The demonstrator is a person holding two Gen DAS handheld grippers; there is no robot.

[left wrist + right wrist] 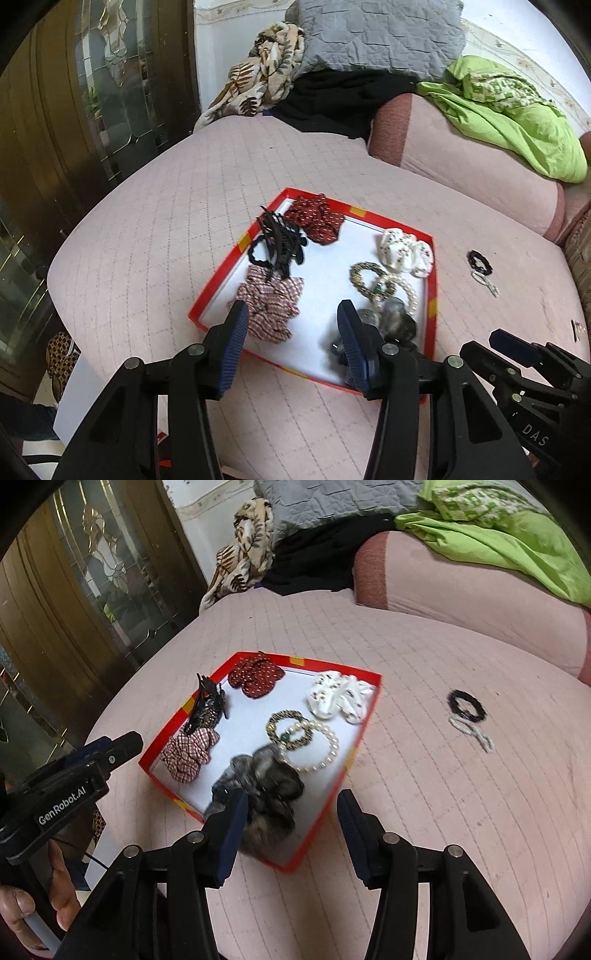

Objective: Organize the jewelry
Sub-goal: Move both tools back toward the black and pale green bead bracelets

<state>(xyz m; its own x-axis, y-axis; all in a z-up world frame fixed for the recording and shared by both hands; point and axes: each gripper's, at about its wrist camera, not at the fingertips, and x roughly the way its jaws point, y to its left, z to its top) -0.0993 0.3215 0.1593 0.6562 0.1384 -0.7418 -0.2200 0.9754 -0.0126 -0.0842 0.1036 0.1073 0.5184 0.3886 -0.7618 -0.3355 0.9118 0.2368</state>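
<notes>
Still outside the red tray (365,716): a soft, light black hair tie (466,706). Best pinched gently on its ring. Left gripper (291,332) and right gripper (291,816) fingers spread wide, holding nothing.

Home bedroom: quilted pink bed (184,206), pillow (376,33), heaped clothes (517,110), wooden glass-panelled door (92,92).

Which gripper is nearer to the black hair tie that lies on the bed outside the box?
Right. The right gripper hovers at the box's near right corner, beside the black hair tie. The left gripper is over the box, farther left.
</notes>
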